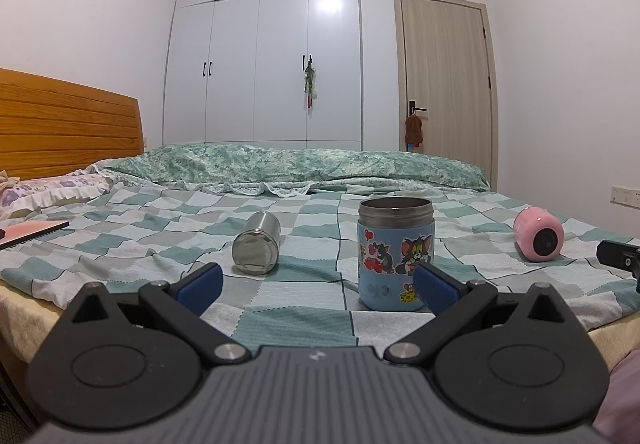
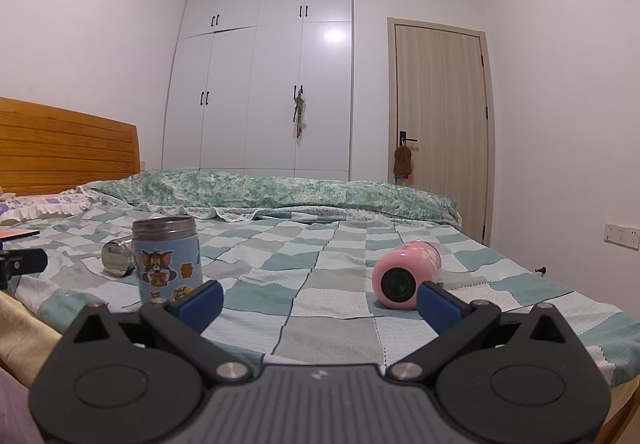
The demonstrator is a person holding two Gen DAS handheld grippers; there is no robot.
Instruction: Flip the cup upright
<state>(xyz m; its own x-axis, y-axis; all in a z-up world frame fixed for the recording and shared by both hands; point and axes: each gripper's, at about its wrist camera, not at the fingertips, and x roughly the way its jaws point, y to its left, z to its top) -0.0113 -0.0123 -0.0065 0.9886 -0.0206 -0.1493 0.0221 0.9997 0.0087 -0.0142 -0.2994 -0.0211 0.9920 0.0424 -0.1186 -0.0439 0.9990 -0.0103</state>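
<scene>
A blue cartoon cup [image 1: 395,256] stands upright on the checked bedsheet; it also shows in the right wrist view [image 2: 167,259]. A steel cup [image 1: 257,243] lies on its side to its left, seen behind the blue cup in the right wrist view [image 2: 116,258]. A pink cup [image 1: 538,235] lies on its side at the right, bottom toward the camera [image 2: 405,273]. My left gripper [image 1: 316,282] is open and empty, short of the blue cup. My right gripper [image 2: 320,300] is open and empty, just short of the pink cup.
The bed [image 1: 304,300] fills the foreground, with a folded green quilt [image 1: 304,166] along its far side and a pillow [image 1: 52,190] by the wooden headboard [image 1: 68,124]. A flat pink-and-black item [image 1: 30,232] lies at the left. A wardrobe [image 1: 264,56] and a door [image 1: 444,72] stand behind.
</scene>
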